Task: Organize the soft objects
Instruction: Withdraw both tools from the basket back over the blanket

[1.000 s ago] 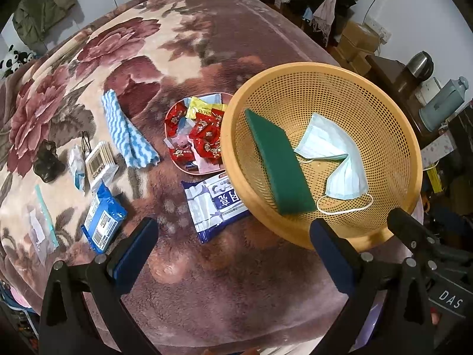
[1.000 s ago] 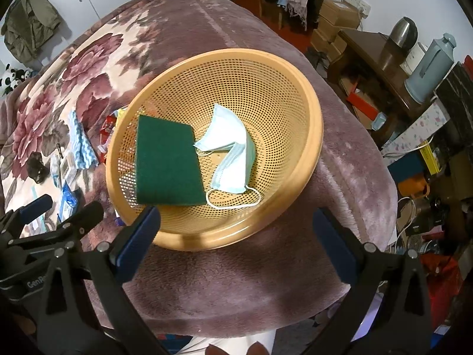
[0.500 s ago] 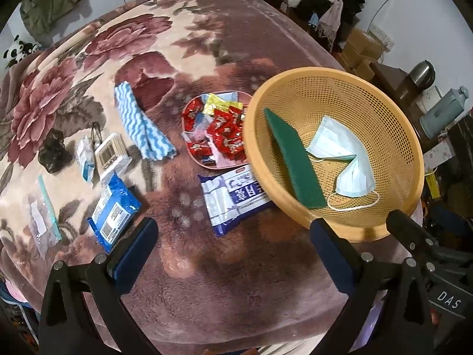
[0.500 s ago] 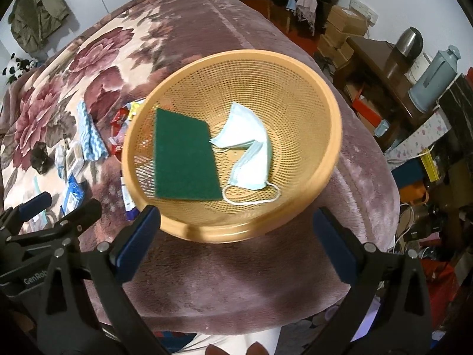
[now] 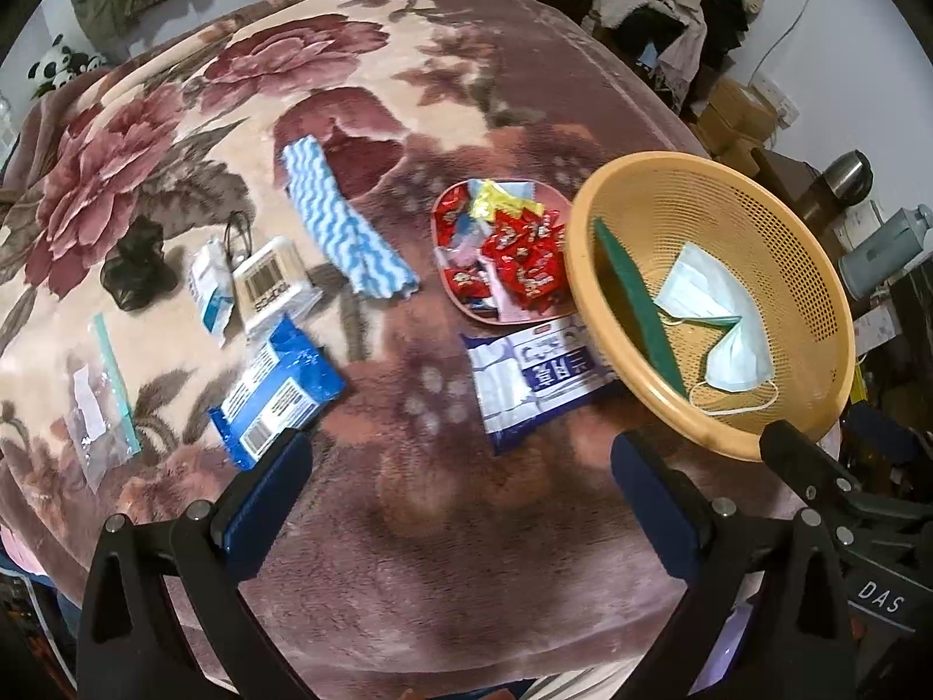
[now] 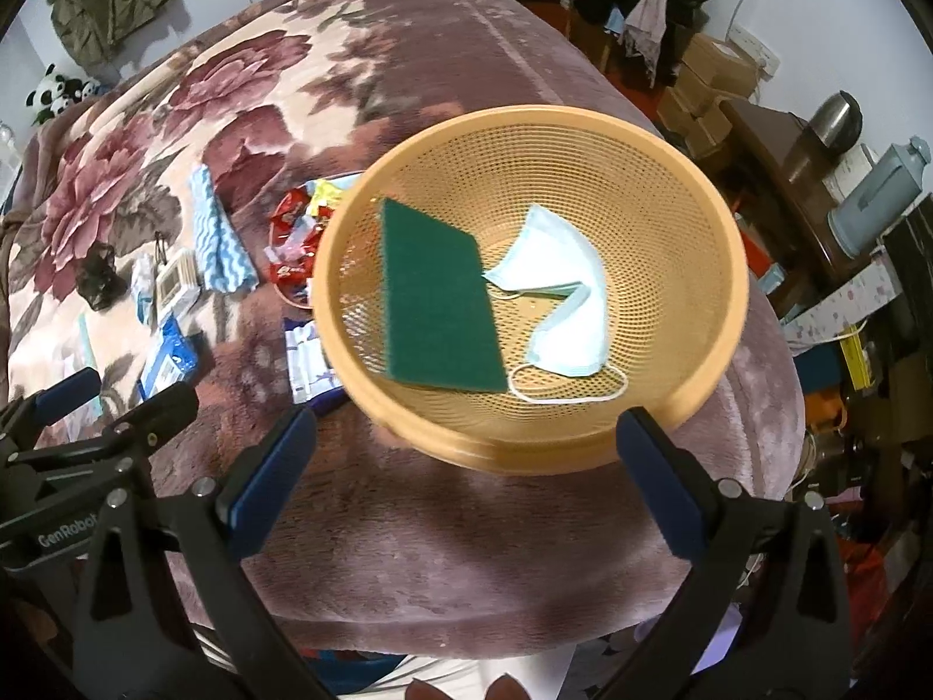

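An orange mesh basket holds a green scouring pad and a pale blue face mask; it also shows in the left wrist view. A blue-and-white wavy cloth lies on the floral blanket, left of a pink plate of red candies. A blue-white tissue pack lies partly under the basket. My left gripper is open and empty above the blanket's near edge. My right gripper is open and empty just before the basket.
A blue packet, a cotton swab box, a small white-blue packet, a black figurine and a clear zip bag lie at the left. Thermoses and boxes stand off the bed's right.
Both grippers have drawn back and shifted left; more of the blanket's left side shows, and the basket sits farther away in both views. Nothing was grasped.
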### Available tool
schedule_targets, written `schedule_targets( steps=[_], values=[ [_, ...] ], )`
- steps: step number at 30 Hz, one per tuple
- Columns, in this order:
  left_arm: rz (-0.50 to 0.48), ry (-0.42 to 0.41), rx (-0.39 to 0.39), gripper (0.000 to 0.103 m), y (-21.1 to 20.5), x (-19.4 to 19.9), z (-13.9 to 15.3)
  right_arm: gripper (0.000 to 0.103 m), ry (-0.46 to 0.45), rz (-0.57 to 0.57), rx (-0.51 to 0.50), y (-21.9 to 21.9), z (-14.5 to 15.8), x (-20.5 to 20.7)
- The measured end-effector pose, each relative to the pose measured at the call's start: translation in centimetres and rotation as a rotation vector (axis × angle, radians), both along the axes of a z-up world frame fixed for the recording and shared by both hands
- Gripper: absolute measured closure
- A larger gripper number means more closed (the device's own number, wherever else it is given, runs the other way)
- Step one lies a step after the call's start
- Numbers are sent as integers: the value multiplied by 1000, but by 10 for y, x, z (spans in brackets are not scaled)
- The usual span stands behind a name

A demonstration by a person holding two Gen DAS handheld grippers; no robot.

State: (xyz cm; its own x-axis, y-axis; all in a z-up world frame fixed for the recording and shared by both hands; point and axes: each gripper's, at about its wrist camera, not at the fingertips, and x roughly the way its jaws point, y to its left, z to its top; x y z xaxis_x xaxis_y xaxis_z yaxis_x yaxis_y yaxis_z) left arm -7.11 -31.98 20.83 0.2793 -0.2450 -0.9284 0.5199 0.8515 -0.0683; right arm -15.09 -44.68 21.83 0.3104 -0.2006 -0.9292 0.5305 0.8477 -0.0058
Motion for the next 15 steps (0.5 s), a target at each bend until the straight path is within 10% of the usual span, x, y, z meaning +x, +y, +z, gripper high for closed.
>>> schedule_targets(
  steps=[15],
  values=[
    [61, 12, -5, 0, 53, 23, -5, 0, 23, 75, -7, 40, -6, 27]
  ],
)
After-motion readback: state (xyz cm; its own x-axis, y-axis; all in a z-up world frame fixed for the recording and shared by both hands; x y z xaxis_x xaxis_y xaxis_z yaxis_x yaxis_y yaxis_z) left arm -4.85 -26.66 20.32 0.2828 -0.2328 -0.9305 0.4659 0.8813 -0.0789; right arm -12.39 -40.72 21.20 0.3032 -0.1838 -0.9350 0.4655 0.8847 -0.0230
